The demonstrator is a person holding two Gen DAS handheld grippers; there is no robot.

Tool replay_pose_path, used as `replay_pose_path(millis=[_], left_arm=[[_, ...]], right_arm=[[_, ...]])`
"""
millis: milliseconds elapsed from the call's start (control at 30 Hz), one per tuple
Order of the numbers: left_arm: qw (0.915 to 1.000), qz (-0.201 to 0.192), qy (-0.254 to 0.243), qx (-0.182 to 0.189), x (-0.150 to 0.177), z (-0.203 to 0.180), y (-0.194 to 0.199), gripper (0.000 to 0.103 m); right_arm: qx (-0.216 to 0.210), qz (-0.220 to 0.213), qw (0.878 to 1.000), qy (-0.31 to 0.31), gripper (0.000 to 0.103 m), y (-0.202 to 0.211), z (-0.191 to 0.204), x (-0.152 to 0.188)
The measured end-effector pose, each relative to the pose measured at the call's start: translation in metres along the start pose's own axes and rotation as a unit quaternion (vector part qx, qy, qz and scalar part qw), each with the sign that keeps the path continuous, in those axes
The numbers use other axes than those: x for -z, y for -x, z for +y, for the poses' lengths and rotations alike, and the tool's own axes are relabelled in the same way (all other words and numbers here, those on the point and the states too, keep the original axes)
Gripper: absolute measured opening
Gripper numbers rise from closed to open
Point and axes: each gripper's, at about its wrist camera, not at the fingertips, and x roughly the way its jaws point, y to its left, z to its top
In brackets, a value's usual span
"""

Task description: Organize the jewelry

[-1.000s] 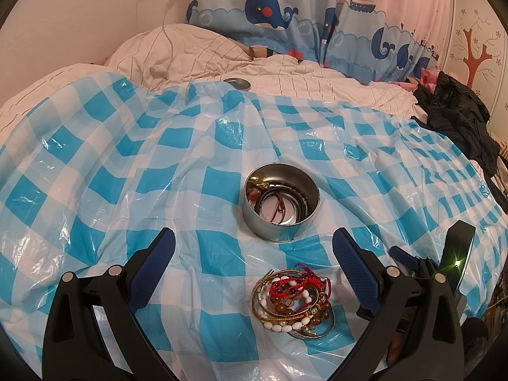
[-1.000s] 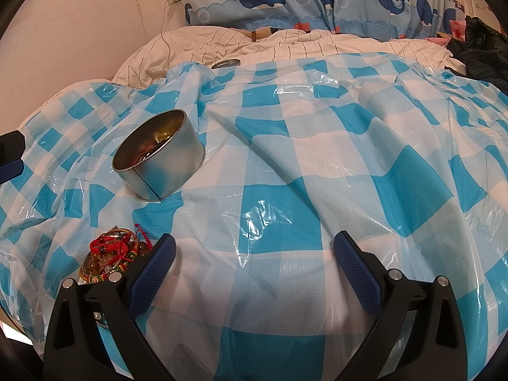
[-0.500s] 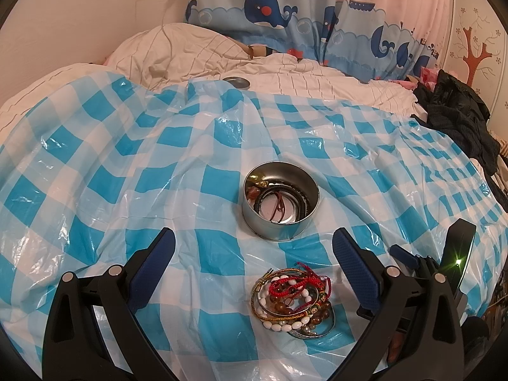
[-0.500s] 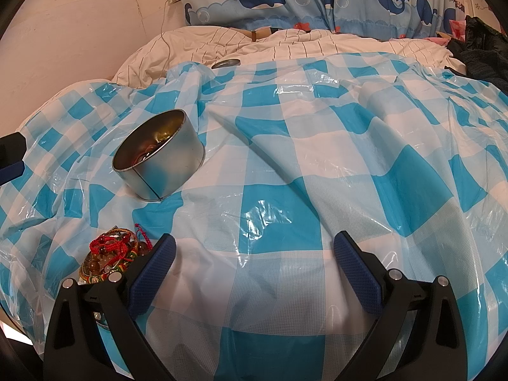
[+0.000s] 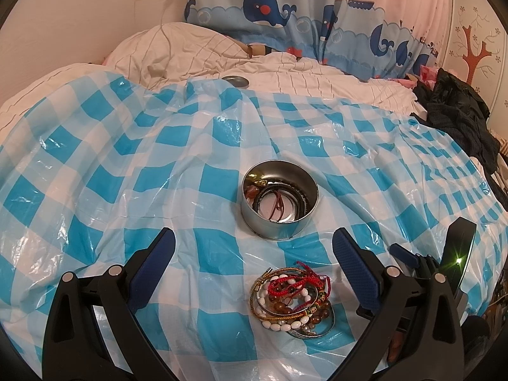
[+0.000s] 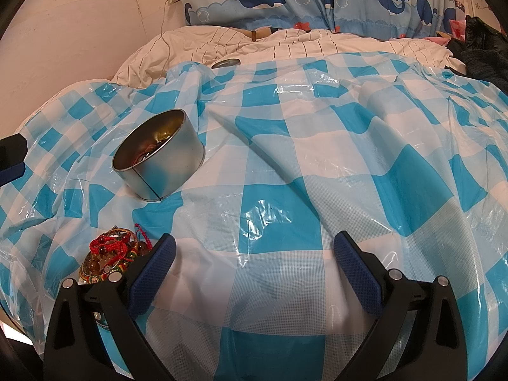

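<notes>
A round metal tin (image 5: 279, 198) stands open on the blue-and-white checked plastic sheet (image 5: 127, 165), with a few dark bangles and a red cord inside. A pile of bracelets (image 5: 293, 297), red cord, white beads, brown beads and gold bangles, lies just in front of it. My left gripper (image 5: 254, 254) is open and empty, its fingers either side of the pile and above it. In the right wrist view the tin (image 6: 158, 155) sits at the left and the pile (image 6: 112, 254) lies by my left finger. My right gripper (image 6: 254, 260) is open and empty over bare sheet.
The tin's lid (image 5: 235, 81) lies at the sheet's far edge on a white striped duvet (image 5: 190, 54). Dark clothes (image 5: 457, 117) are heaped at the right. A whale-print curtain (image 5: 317, 16) hangs behind the bed. The right gripper's body (image 5: 457, 254) shows at the lower right.
</notes>
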Motion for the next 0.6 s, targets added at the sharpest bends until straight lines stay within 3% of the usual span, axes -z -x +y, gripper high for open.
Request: replay_pose_path(millis=[600], left_arm=[[1.0,0.0,0.0,0.0,-0.0003,-0.0012,-0.0011,0.095]], right_arm=[[0.0,0.0,1.0,0.0,0.096,-0.0002,-0.0001,0.0001]])
